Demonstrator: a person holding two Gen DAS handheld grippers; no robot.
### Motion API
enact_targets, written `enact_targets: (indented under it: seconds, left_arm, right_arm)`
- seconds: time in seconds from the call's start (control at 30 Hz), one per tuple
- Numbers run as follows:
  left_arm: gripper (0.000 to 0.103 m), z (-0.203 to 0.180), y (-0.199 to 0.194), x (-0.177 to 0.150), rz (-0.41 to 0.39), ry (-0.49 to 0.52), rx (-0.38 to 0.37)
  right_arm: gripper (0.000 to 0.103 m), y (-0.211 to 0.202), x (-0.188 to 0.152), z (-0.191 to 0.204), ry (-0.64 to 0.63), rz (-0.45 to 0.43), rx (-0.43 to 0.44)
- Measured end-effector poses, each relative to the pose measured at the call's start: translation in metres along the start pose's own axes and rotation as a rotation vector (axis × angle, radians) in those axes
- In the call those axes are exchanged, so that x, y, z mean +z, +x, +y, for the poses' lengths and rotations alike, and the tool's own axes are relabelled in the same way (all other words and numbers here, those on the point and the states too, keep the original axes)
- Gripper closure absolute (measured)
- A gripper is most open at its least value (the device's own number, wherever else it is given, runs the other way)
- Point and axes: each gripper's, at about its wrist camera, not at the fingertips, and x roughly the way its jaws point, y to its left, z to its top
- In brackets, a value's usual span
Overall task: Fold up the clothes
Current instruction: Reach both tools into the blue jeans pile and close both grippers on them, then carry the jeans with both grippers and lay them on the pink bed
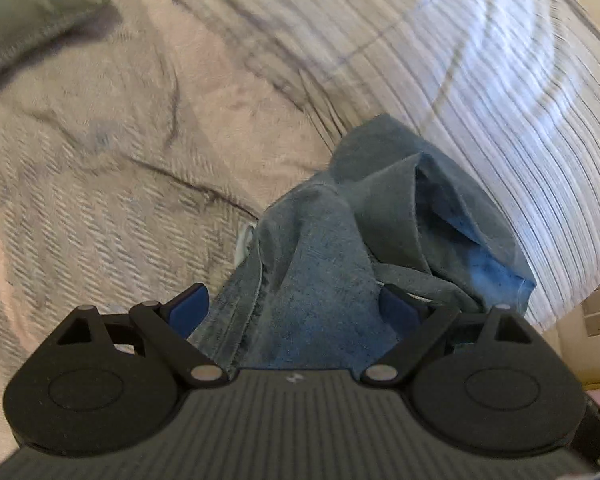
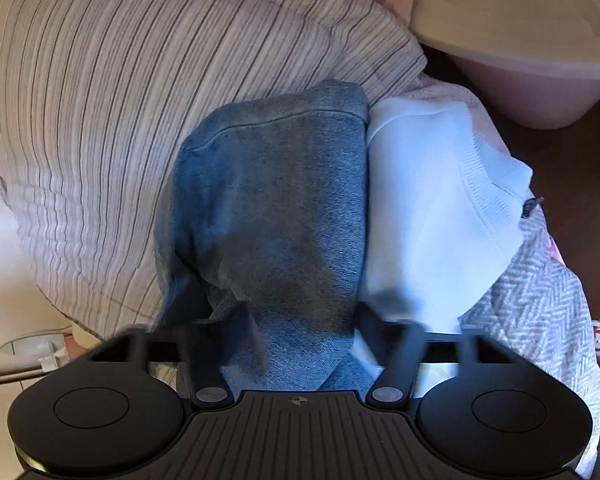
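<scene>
Jaws around blue garment [image 1: 312, 280]; pale garment [image 2: 428, 200] only rightward.

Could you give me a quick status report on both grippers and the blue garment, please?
Left gripper and right gripper each have blue garment between pads; grip unconfirmed. Garment bunched, unfolded. Striped pillow and white garment crowd alongside.

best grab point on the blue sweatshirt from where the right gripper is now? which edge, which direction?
Judging from the right wrist view, go for the stitched hem along the far edge of the blue sweatshirt. It runs straight and is doubled, so it should not slip. Come in from the near side, over the garment, away from the light blue top beside it. The right gripper already has sweatshirt fabric between its fingers.
</scene>
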Motion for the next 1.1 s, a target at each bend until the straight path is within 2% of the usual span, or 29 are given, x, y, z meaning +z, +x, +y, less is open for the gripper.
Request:
enact_targets:
  seconds: [0.03, 0.07, 0.13, 0.17, 0.3, 0.43, 0.53, 0.63, 0.7, 0.8, 0.87, 0.93, 1.0, 1.07, 1.1]
  left_arm:
    - [0.032, 0.003, 0.003, -0.002, 0.015, -0.004, -0.026]
    - [0.061, 0.006, 0.005, -0.004, 0.027, -0.007, -0.059]
    - [0.092, 0.012, 0.004, -0.011, 0.041, -0.008, -0.111]
    - [0.096, 0.015, -0.003, -0.017, 0.035, -0.001, -0.120]
    - [0.098, 0.039, -0.049, -0.038, -0.020, 0.035, -0.128]
    - [0.098, 0.086, -0.122, -0.067, -0.091, 0.011, -0.133]
    - [0.098, 0.126, -0.193, -0.097, -0.188, -0.041, -0.144]
    - [0.098, 0.161, -0.264, -0.133, -0.291, -0.091, -0.127]
    - [0.099, 0.185, -0.306, -0.164, -0.342, -0.133, -0.121]
    - [0.098, 0.217, -0.361, -0.218, -0.401, -0.196, -0.096]
    - [0.098, 0.239, -0.387, -0.255, -0.426, -0.255, -0.030]
    - [0.097, 0.267, -0.403, -0.290, -0.432, -0.365, 0.072]
    - [0.097, 0.296, -0.419, -0.324, -0.437, -0.493, 0.178]
    - [0.097, 0.319, -0.440, -0.357, -0.476, -0.569, 0.290]
    - [0.096, 0.328, -0.449, -0.370, -0.490, -0.591, 0.333]
  right_arm:
    - [0.069, -0.001, -0.001, 0.002, -0.021, -0.004, 0.001]
    - [0.083, -0.002, -0.002, 0.005, -0.050, -0.012, 0.004]
    - [0.094, -0.008, -0.006, 0.012, -0.111, -0.033, 0.015]
    - [0.097, -0.013, -0.009, 0.018, -0.154, -0.049, 0.029]
    - [0.098, -0.038, -0.036, 0.061, -0.422, -0.142, 0.071]
    - [0.099, -0.060, -0.088, 0.118, -0.723, -0.201, 0.131]
    - [0.099, -0.075, -0.151, 0.161, -0.960, -0.188, 0.229]
    - [0.099, -0.092, -0.242, 0.197, -1.248, -0.137, 0.354]
    - [0.099, -0.106, -0.309, 0.202, -1.432, -0.073, 0.449]
    - [0.099, -0.134, -0.419, 0.187, -1.771, 0.070, 0.597]
    - [0.097, -0.146, -0.486, 0.157, -1.980, 0.261, 0.664]
    - [0.094, -0.157, -0.548, 0.127, -2.155, 0.453, 0.728]
    - [0.089, -0.163, -0.585, 0.095, -2.166, 0.558, 0.729]
    - [0.056, -0.163, -0.605, 0.074, -2.114, 0.632, 0.685]
    - [0.050, -0.162, -0.611, 0.064, -2.077, 0.661, 0.660]
